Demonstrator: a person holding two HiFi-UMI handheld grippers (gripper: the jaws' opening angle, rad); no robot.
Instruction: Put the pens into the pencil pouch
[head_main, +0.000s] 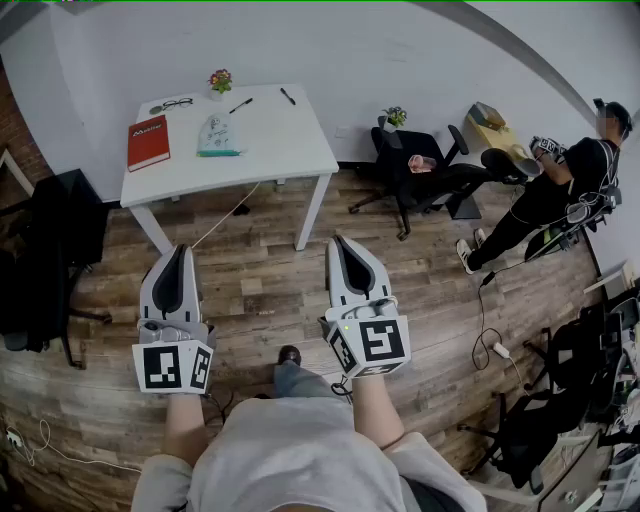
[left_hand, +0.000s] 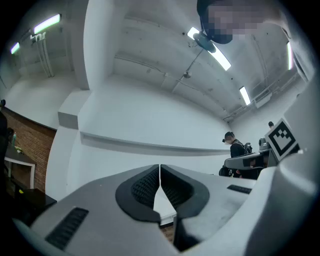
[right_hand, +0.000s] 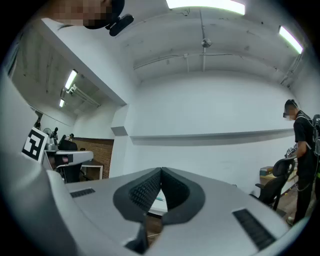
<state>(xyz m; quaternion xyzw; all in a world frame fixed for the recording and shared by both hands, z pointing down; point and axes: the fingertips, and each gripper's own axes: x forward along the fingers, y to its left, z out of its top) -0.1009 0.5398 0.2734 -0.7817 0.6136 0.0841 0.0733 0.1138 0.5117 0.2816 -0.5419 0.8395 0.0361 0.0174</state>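
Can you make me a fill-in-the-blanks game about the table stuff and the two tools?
1. The book is coloured ____.
2. The pens lie on the white ____, outside the pouch.
3. The left tool and the right tool hold nothing, and their jaws are ____ (open or shut).

Missing words: red; table; shut.

Office: white desk (head_main: 285, 140), swivel chairs (head_main: 412, 172), strip lights (right_hand: 205, 4).
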